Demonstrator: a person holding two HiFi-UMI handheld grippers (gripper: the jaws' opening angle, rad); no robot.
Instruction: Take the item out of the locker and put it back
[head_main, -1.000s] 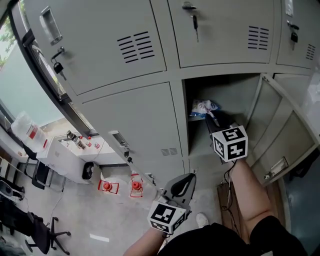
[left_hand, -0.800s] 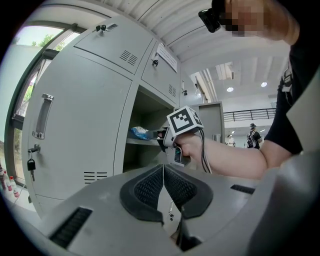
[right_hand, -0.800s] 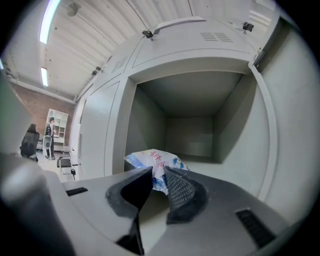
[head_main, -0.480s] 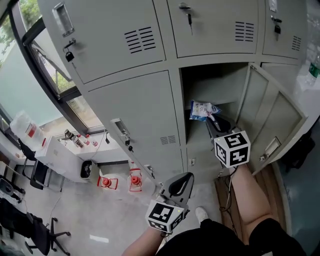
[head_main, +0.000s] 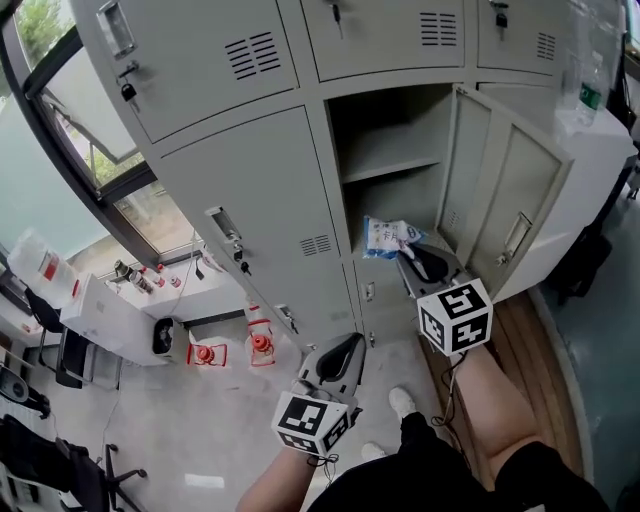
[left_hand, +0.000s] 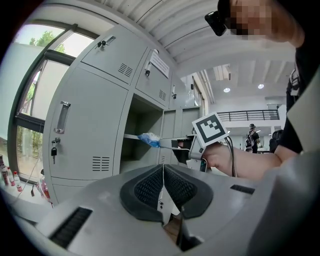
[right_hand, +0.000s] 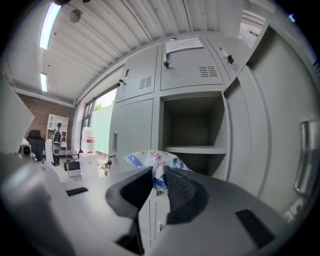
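Observation:
A small blue-and-white plastic packet (head_main: 388, 238) hangs in the air in front of the open locker (head_main: 385, 165), outside it and below its shelf. My right gripper (head_main: 405, 258) is shut on the packet's near edge; in the right gripper view the packet (right_hand: 156, 162) sticks up from between the pads. The left gripper view shows the same packet (left_hand: 149, 139) held out before the locker opening. My left gripper (head_main: 345, 355) hangs lower, in front of the closed locker doors, with its pads (left_hand: 163, 187) together and nothing between them.
The locker's grey door (head_main: 505, 205) stands swung open to the right. Closed lockers with keys and handles (head_main: 222, 232) fill the left. A window (head_main: 60, 130), a low white stand with bottles (head_main: 140, 285) and orange cones (head_main: 230, 350) lie to the left on the floor.
My right gripper has drawn back out of the locker with the packet, which now hangs clear of the shelf. The left gripper and the whole view have also backed away from the lockers.

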